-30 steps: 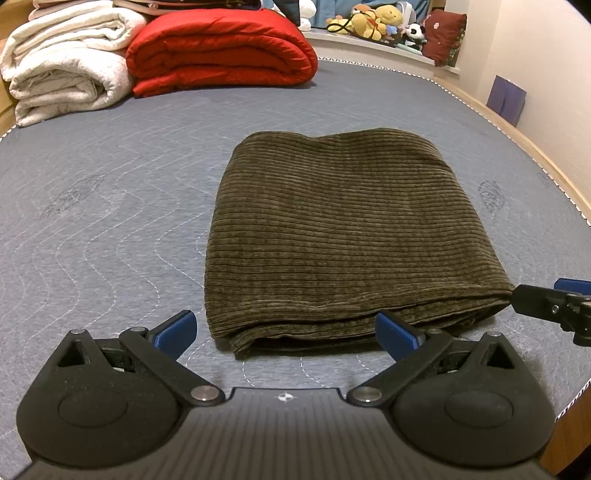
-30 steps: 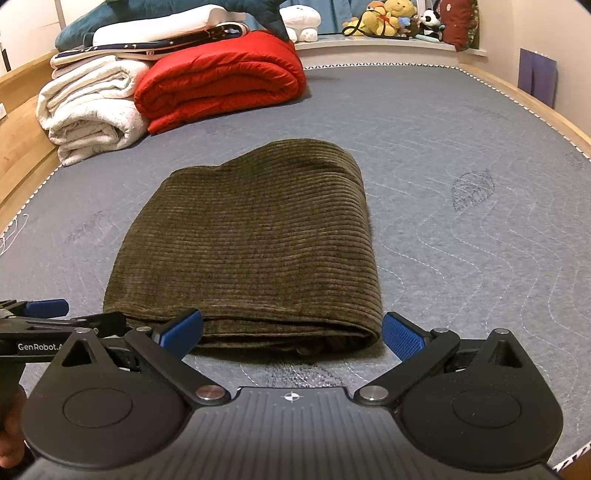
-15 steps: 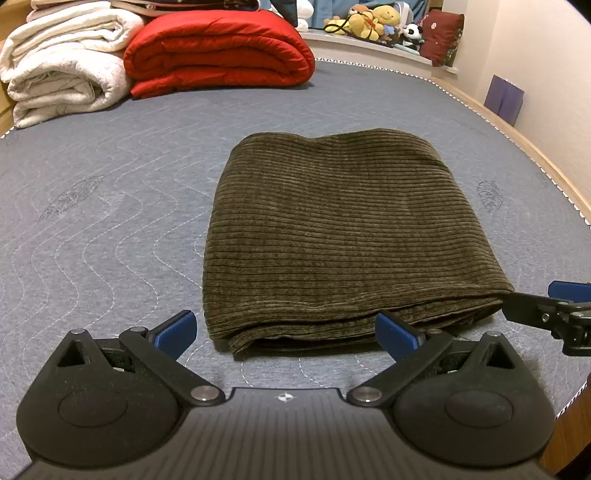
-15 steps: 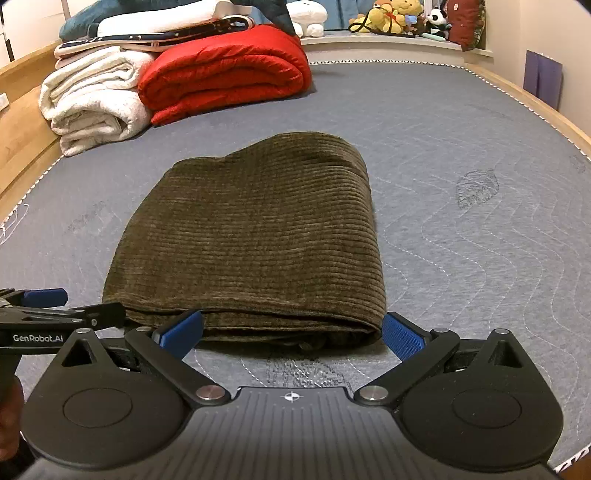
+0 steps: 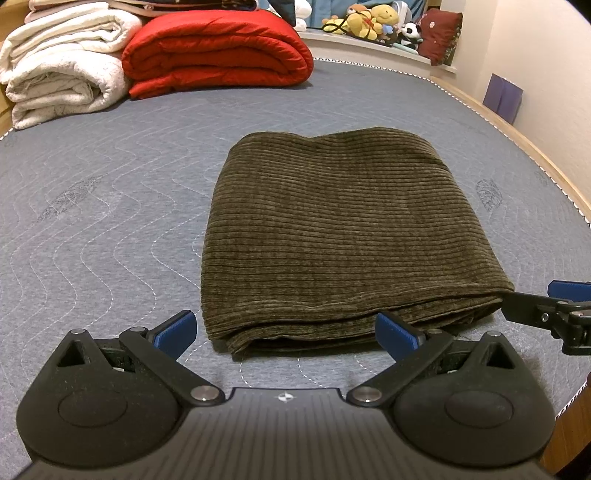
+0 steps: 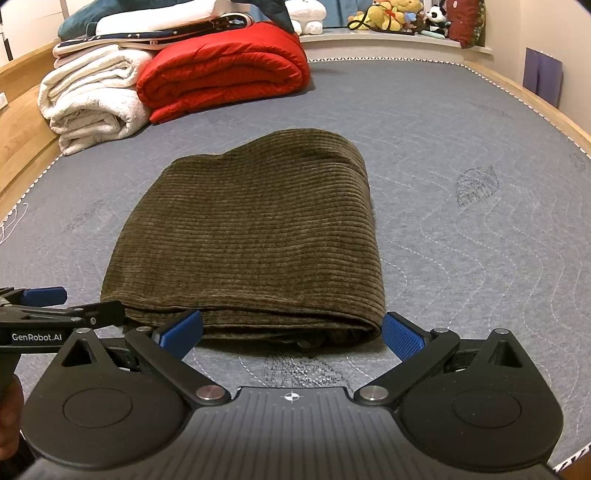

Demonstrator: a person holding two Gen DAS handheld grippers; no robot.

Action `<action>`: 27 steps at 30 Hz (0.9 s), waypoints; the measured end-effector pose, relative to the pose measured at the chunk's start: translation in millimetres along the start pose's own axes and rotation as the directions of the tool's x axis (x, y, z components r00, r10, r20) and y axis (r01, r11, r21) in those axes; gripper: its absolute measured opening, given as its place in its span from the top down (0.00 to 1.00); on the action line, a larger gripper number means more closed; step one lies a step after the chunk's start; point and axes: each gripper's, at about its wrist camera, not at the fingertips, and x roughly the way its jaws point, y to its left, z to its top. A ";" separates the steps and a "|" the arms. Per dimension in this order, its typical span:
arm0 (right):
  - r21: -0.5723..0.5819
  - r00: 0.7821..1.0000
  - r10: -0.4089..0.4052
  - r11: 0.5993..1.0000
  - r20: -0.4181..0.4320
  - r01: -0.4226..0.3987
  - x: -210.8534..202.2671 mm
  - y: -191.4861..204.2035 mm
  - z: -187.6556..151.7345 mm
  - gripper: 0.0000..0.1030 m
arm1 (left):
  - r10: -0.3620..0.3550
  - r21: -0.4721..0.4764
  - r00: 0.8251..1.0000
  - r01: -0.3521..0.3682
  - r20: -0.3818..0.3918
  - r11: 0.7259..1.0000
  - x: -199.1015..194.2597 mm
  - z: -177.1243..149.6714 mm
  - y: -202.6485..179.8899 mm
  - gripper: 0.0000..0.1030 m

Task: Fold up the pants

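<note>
Olive-brown corduroy pants (image 5: 332,229) lie folded into a thick rectangle on the grey quilted mattress (image 5: 92,221), layered edges facing me. My left gripper (image 5: 286,330) is open just short of the near edge, toward its left corner, holding nothing. In the right wrist view the same pants (image 6: 255,240) fill the middle. There my right gripper (image 6: 291,330) is open too, before the near right corner, with no cloth between its blue pads. Each gripper shows in the other's view: the right gripper (image 5: 546,306) at the pants' right corner, the left gripper (image 6: 55,310) at the left corner.
A rolled red duvet (image 5: 218,51) and folded white blankets (image 5: 62,66) are stacked at the far left of the bed. Soft toys (image 5: 373,18) line a back shelf. The wooden bed frame (image 5: 517,144) runs along the right side. A hand (image 6: 9,413) holds the left gripper.
Both grippers have drifted slightly back from the pants' near edge and stay open. The pants lie as they did.
</note>
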 end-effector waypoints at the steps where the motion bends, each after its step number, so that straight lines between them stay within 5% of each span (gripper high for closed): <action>1: 0.000 1.000 -0.001 1.000 0.000 0.001 0.0 0.1 0.0 0.01 | -0.001 0.000 1.000 0.001 0.000 1.000 0.0 0.0 0.0 0.00; 27: 0.002 1.000 -0.008 1.000 -0.016 0.008 4.5 3.8 -3.6 0.01 | -0.009 0.011 1.000 0.009 0.011 1.000 -1.2 0.1 0.9 0.00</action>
